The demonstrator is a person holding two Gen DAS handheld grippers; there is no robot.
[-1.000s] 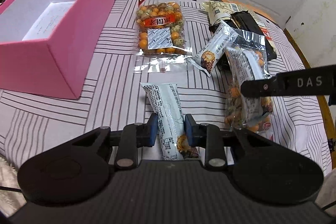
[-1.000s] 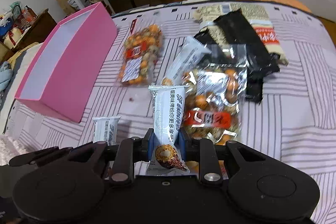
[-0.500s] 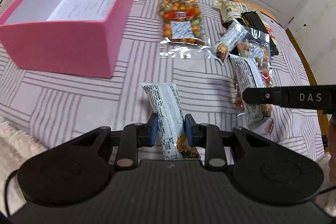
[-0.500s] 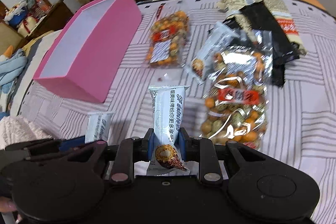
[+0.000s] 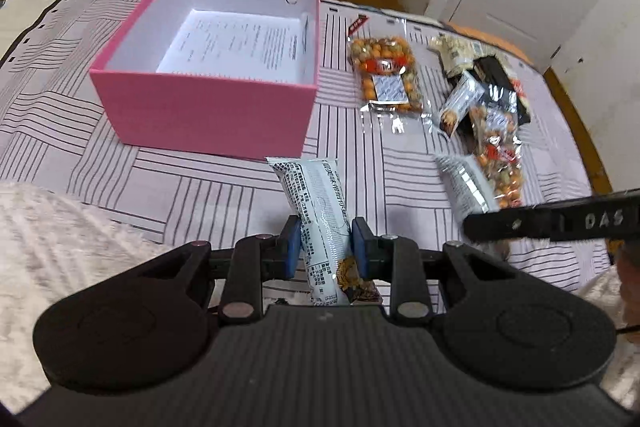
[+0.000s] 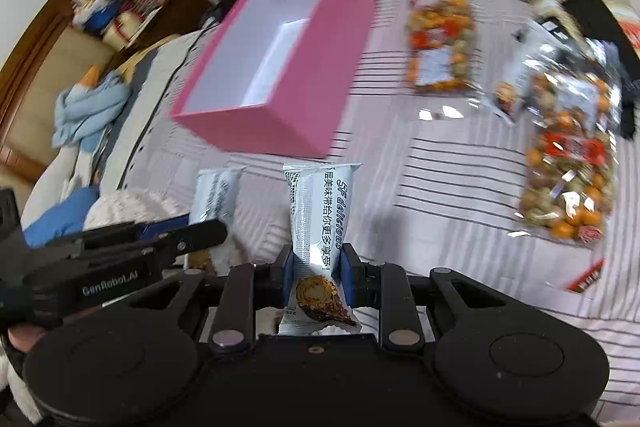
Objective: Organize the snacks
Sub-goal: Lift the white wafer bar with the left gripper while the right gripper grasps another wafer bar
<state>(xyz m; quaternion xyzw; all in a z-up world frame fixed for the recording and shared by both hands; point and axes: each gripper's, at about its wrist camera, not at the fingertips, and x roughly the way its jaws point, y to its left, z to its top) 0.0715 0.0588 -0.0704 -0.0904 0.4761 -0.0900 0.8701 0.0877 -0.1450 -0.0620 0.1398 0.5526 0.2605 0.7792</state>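
Carrying each wafer bar (image 5: 320, 223) (image 6: 318, 227) clamped in the left gripper (image 5: 325, 253) and right gripper (image 6: 316, 279), both should be released inside the pink box (image 5: 208, 115), well clear of its rim.

Left gripper (image 5: 325, 253) angled steeply downward, jaws clamped on a white wrapper (image 5: 316, 211); right gripper (image 6: 316, 273) pitched down likewise, jaws pinching its own pale bar (image 6: 320, 215); the two ride side by side, close together; a hand (image 6: 18, 337) shows at the left gripper's handle.
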